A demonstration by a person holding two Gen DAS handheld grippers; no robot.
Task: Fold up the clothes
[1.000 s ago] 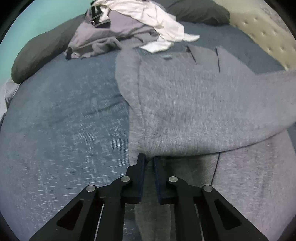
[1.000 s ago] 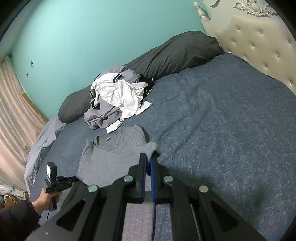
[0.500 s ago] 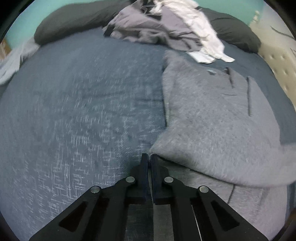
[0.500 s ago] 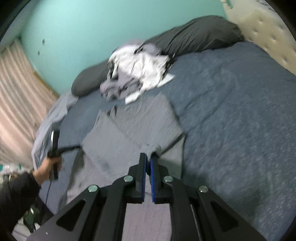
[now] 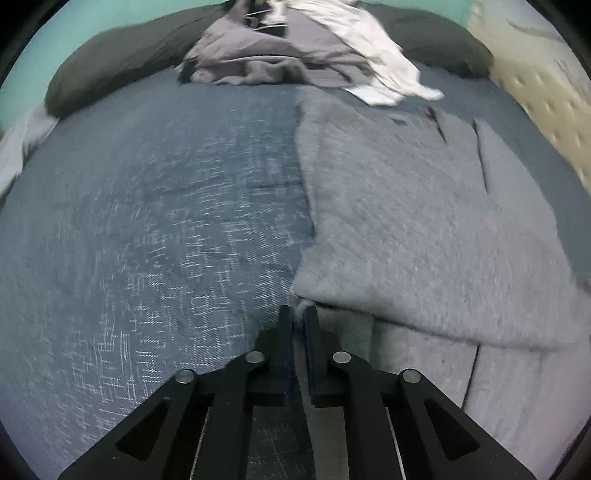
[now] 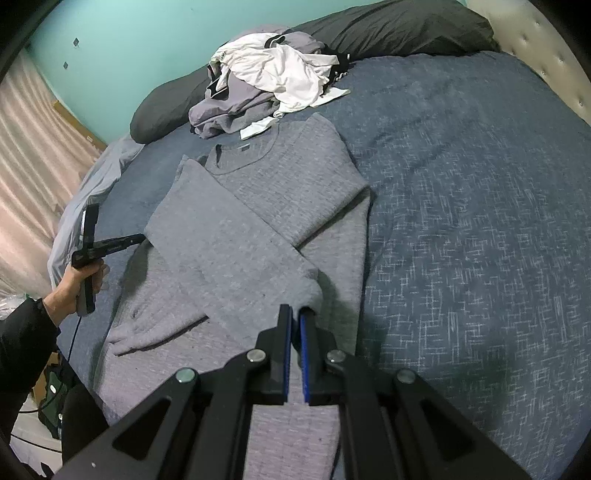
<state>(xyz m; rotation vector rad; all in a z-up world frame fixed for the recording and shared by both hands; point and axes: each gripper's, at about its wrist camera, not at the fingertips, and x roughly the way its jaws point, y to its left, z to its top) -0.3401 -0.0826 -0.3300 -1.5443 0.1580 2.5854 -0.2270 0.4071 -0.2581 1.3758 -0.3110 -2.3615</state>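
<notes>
A grey knit sweater [image 6: 273,206] lies flat on the blue bedspread [image 6: 480,221], collar toward the pillows. One sleeve [image 6: 229,251] is folded diagonally across its body. My right gripper [image 6: 295,314] is shut on the cuff end of that sleeve, low over the sweater. My left gripper [image 5: 297,314] is shut on the sweater's left edge [image 5: 306,295] where the folded sleeve starts; it also shows in the right wrist view [image 6: 122,242], held in a hand.
A pile of grey and white clothes [image 6: 269,81] sits behind the sweater's collar, against dark pillows [image 6: 399,29]. A padded cream headboard [image 6: 535,48] is at the right. Pink curtains [image 6: 33,155] hang left of the bed. Open bedspread lies right of the sweater.
My right gripper carried the sleeve cuff across the sweater's body and lowered it. My left gripper shifted to the sweater's left edge and stays shut on it.
</notes>
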